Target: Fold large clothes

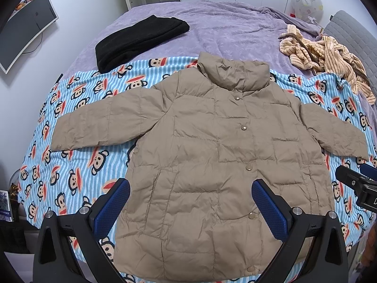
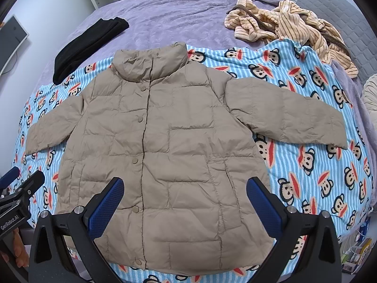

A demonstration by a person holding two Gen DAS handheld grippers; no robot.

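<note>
Tan puffer jacket (image 1: 212, 153) lies flat, front up, snaps closed, on the monkey-print blanket (image 1: 77, 165) across the bed (image 1: 212, 28); both sleeves spread outward. No fold made yet, by the look of it.

Left gripper (image 1: 190, 202) and right gripper (image 2: 185, 200) hover over the jacket's hem, fingers (image 1: 113, 207) spread wide, holding nothing.

Likely first step: sleeves in. Pinch each cuff through both layers, lay it across the chest, press air out; the padding looks springy.

Black folded garment (image 1: 139, 42) lies beyond the jacket's left sleeve, striped fleece heap (image 2: 294, 28) beyond its right shoulder. Both are apart from it, neither in the way.
</note>
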